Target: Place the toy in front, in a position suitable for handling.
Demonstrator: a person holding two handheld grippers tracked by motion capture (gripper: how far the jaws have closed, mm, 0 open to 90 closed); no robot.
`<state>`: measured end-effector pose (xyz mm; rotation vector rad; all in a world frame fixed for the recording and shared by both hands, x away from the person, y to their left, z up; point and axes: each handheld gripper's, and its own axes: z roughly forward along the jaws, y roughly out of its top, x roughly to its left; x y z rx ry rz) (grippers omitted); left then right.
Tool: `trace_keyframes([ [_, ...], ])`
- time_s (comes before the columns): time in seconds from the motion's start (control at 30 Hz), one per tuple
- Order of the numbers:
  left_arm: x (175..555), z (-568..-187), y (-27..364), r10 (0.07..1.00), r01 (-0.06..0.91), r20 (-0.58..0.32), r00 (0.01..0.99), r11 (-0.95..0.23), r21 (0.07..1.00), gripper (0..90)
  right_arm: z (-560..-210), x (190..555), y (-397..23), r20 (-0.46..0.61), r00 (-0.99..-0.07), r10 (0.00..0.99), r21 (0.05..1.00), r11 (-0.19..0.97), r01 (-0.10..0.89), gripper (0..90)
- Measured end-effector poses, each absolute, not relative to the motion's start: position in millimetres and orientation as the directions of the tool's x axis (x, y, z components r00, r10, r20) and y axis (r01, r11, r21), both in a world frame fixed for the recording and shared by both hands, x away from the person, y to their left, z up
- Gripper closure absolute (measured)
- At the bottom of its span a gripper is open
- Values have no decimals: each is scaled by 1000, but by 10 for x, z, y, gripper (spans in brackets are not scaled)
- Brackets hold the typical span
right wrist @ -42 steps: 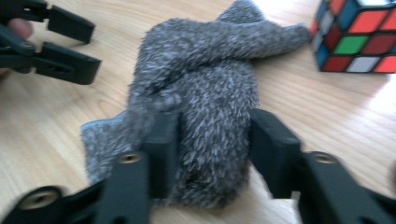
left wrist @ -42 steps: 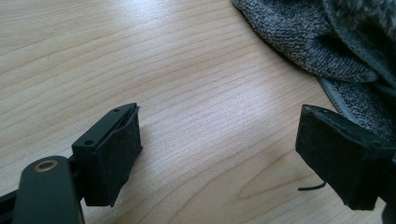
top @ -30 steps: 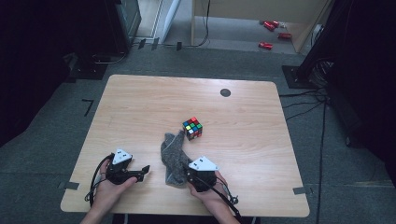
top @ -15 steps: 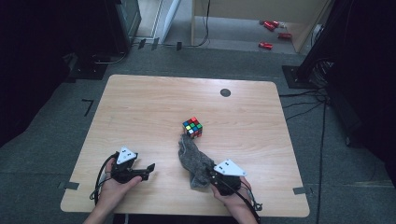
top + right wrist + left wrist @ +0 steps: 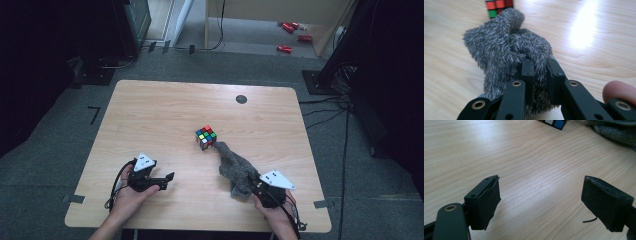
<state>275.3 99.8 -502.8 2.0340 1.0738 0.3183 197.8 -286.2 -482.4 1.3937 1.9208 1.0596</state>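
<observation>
Because the right claw [image 5: 540, 72] pinches the grey sock [image 5: 236, 170] near the counter's [image 5: 150, 110] front edge, its far end could knock the cube [image 5: 205, 137]; the left claw [image 5: 549, 202] is wide.

High view overhead, facing forward-down; gripper views close, sharing cube [image 5: 205, 137]

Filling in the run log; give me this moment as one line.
right tool: shut on grey fuzzy cloth | left tool: open, empty | cloth tip by puzzle cube | on wooden table

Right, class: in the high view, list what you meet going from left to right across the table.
Left gripper → puzzle cube → grey fuzzy cloth → right gripper, shut on the cloth.
</observation>
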Motion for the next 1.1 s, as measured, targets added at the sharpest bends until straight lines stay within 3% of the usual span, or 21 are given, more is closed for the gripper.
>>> trace_keyframes([
  [0.67, 3172, -4990, 505, 765, 558, -111, 635, -355, 750, 168, -4846, 2008, -3325, 66, -168, 983, 846, 34, 532, 769],
  [0.9, 3292, -4984, 393, 762, 555, -112, 638, -355, 752, 167, -4852, 2006, -3330, 103, -197, 975, 843, 19, 537, 412],
  [1.1, 3388, -4992, 314, 760, 559, -114, 640, -358, 748, 168, -4832, 1991, -3299, 100, -203, 974, 845, 25, 534, 329],
])
